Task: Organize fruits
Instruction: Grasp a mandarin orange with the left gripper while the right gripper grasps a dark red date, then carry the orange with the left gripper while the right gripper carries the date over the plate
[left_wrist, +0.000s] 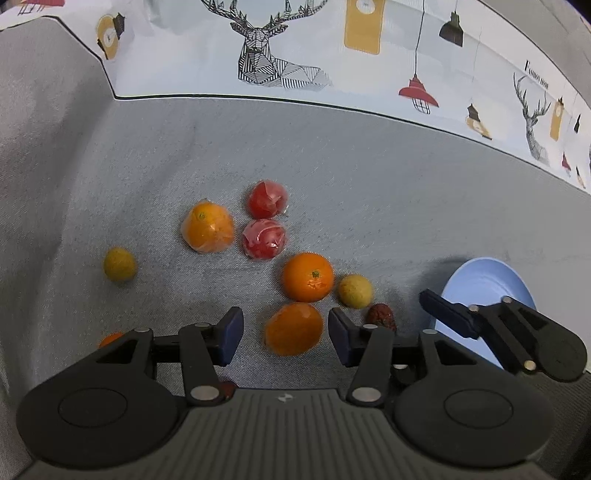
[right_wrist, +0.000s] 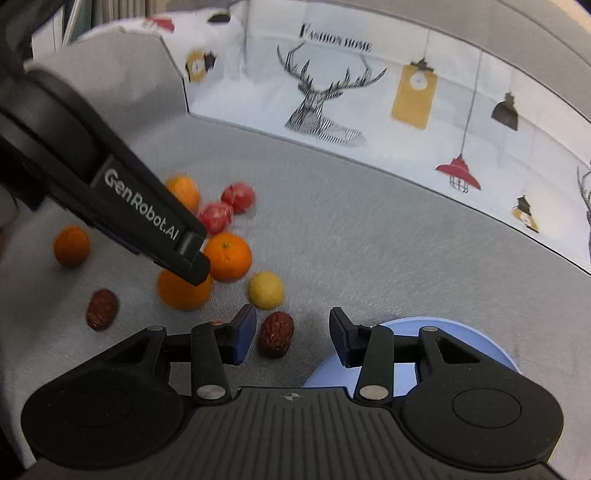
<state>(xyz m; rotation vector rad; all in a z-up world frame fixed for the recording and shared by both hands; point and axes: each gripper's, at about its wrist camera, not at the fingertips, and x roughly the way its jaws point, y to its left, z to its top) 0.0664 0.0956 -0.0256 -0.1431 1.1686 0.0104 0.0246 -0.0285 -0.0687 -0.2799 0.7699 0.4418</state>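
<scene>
Both jaws released: left gripper (left_wrist: 286, 334) straddles a glossy orange (left_wrist: 293, 328); right gripper (right_wrist: 291, 338) beside a wrinkled date (right_wrist: 276, 334); four oranges, two dates counted.

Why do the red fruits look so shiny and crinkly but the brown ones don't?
The red fruits sit in clear crinkly wrap that catches light; the brown dates are bare and dull. The red ones are round and bright; the dates are oval, dark and wrinkled. Both kinds lie on the grey cloth.
</scene>
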